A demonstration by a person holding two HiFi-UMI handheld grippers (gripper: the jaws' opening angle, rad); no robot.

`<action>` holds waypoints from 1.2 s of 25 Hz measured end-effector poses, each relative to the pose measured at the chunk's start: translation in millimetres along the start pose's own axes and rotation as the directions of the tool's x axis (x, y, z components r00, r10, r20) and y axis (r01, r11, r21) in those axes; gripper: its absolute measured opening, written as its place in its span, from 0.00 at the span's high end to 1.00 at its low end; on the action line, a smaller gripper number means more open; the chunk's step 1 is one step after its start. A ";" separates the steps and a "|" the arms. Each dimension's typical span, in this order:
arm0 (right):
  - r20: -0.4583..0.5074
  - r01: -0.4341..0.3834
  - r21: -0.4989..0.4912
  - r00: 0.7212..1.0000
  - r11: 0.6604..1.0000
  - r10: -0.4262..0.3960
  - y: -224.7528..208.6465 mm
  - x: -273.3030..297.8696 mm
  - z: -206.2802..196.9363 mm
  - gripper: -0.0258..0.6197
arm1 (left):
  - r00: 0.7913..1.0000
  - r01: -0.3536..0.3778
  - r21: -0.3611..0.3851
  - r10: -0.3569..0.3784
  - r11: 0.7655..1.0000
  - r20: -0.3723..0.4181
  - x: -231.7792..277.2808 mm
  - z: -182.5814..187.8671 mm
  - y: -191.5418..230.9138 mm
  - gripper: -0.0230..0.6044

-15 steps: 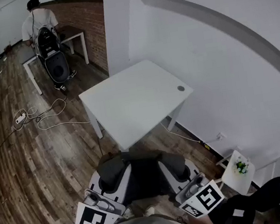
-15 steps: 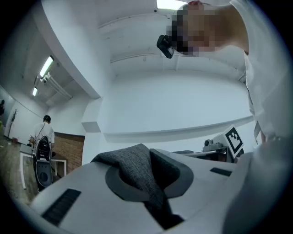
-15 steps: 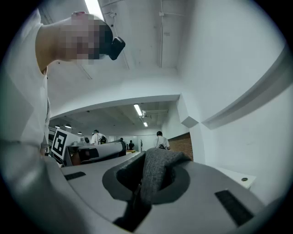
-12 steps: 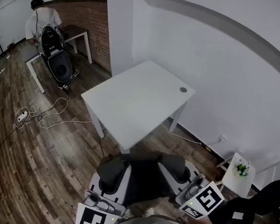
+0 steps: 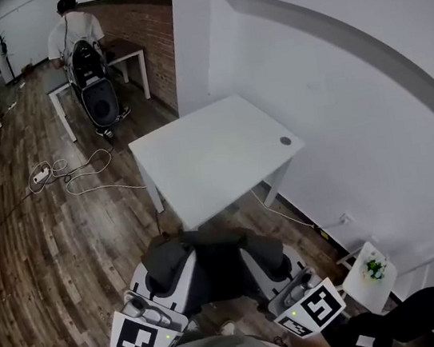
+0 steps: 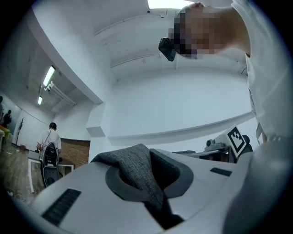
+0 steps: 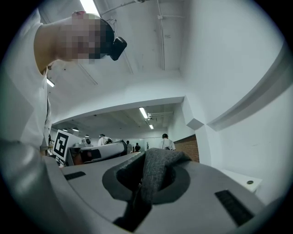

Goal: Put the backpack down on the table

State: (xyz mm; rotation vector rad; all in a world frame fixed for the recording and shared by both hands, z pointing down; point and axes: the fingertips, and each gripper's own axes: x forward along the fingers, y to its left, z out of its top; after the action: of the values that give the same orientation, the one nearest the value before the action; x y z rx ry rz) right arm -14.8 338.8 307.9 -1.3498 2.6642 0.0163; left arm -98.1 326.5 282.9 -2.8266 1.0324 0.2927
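Against the frame half a second back, the whole head view has swung a little: the white bench [image 5: 214, 157] sits slightly further right in the picture and so does the person [image 5: 76, 28] standing at the far desk, while my own load has barely shifted. The backpack [image 5: 219, 269] hangs dark between the two tools, low in the head view, short of the bench's near edge and over the wood floor [image 5: 68, 255], not touching the bench. The left tongs [image 5: 164, 275] and the right tongs [image 5: 283, 264] flank it, each with its marker cube nearest me. From above I cannot see the grip itself; the gripper views settle it. The left gripper view shows the jaws clamped on a fold of grey knit strap [image 6: 132, 164], and the right gripper view shows the same on its own grey strap [image 7: 158, 171]. Only the right gripper view shows the bench from the side, with its round cable hole [image 7: 249, 183]; only the head view shows the white cable [image 5: 79, 169] looped on the floor
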 end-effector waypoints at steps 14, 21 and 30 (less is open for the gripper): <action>0.005 -0.007 -0.026 1.000 1.000 0.007 -34.9 6.7 4.3 0.87 | 1.000 0.011 -0.017 -0.011 1.000 0.003 41.6 -11.9 8.9 0.89; 0.018 0.038 -0.044 0.999 0.998 -0.038 -66.7 33.1 17.7 0.87 | 0.996 0.094 -0.049 -0.093 0.994 0.006 83.7 -5.9 36.1 0.89; 0.067 0.095 -0.078 0.994 0.992 -0.089 -113.4 88.4 39.6 0.87 | 0.981 0.191 -0.045 -0.189 0.981 0.037 137.6 6.1 87.2 0.89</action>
State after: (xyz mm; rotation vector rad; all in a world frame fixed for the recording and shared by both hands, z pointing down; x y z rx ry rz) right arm 30.0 203.7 263.0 -1.4699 2.5726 0.1559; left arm -52.4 175.3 242.7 -2.9251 0.7507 0.3475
